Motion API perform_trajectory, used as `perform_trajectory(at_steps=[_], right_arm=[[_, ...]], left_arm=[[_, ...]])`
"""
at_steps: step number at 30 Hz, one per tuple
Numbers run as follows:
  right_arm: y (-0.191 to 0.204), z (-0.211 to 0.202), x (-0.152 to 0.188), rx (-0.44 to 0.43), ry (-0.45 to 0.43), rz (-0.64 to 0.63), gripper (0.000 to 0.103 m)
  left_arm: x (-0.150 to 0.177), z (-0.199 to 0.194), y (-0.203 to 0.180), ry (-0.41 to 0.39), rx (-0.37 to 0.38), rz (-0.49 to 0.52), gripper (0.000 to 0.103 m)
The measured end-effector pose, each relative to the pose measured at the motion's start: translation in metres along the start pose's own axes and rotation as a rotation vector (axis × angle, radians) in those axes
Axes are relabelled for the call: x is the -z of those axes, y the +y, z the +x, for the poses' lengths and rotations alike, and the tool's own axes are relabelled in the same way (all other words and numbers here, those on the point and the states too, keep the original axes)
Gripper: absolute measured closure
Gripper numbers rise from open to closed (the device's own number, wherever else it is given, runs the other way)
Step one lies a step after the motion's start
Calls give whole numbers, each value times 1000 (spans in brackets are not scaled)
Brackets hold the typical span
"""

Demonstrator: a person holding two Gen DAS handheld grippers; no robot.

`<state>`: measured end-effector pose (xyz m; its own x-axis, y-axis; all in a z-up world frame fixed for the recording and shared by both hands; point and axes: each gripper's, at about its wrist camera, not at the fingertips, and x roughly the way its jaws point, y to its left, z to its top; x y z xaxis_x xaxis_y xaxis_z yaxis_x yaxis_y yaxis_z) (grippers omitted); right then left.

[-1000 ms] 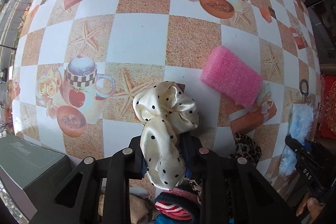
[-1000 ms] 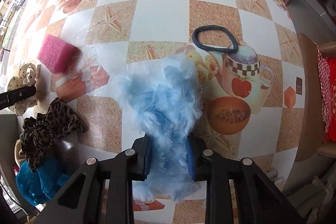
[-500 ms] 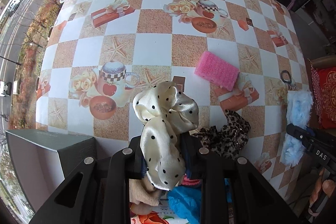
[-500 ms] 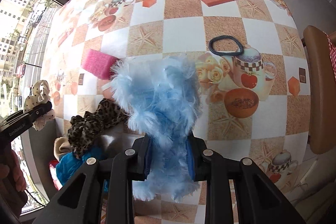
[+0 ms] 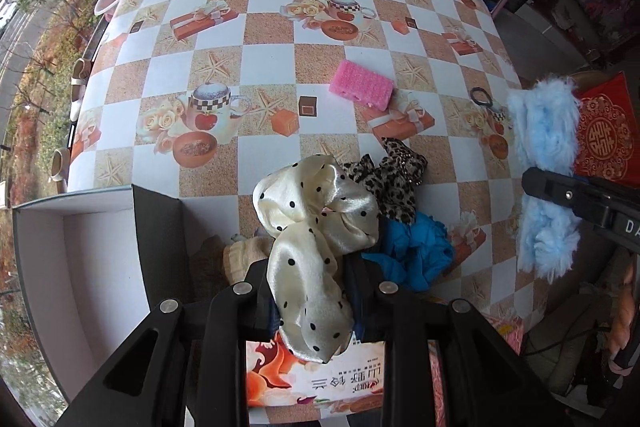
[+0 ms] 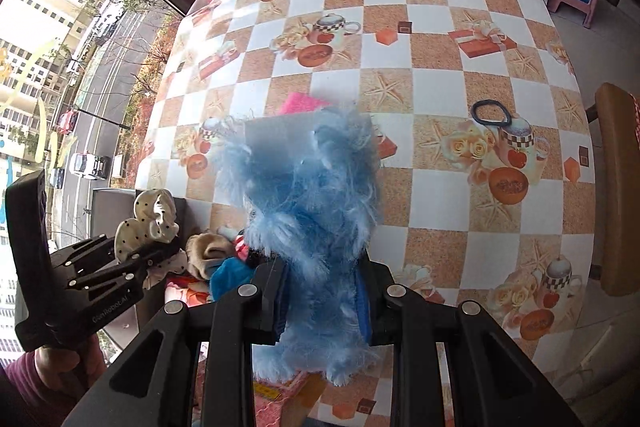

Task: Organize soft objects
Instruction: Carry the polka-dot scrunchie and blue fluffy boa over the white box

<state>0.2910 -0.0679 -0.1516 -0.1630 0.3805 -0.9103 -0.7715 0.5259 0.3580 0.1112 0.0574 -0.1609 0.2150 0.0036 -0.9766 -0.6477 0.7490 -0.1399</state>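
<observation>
**Readable markings**

The right gripper (image 5: 524, 183), seen from the left wrist, carries white letters "DA", cut off at the frame edge. The left gripper (image 6: 156, 247), seen from the right wrist, bears small pale lettering, roughly "GenRobot.AI". A printed box (image 5: 316, 379) shows upside-down Chinese characters, too small to read.

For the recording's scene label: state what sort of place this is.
Probably a home dining area in a high-rise flat: a patterned tablecloth printed with teapots covers the table, a cushioned chair stands beside it, and the window overlooks a street below.
</observation>
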Motion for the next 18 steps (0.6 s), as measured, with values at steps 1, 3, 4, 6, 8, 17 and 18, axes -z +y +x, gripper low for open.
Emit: perform_trajectory(at_steps=[1, 3, 4, 6, 8, 17, 18], right_arm=[[8, -4, 3, 4, -4, -8, 75], [24, -13, 11, 10, -13, -22, 75], [32, -18, 16, 12, -15, -27, 75], [45, -25, 26, 12, -21, -27, 75], [58, -32, 38, 5, -22, -22, 75], [106, -35, 95, -4, 0, -4, 75], [109, -33, 100, -6, 4, 2, 75]], left_arm=[[6, -5, 1, -1, 12, 1, 75], [18, -16, 1, -8, 34, 15, 75], [25, -21, 0, -13, 41, 28, 74], [37, -30, -1, -14, 60, 56, 74], [51, -38, -2, -11, 79, 80, 74], [108, -58, 19, 9, 128, 101, 74], [113, -60, 22, 9, 127, 102, 74]])
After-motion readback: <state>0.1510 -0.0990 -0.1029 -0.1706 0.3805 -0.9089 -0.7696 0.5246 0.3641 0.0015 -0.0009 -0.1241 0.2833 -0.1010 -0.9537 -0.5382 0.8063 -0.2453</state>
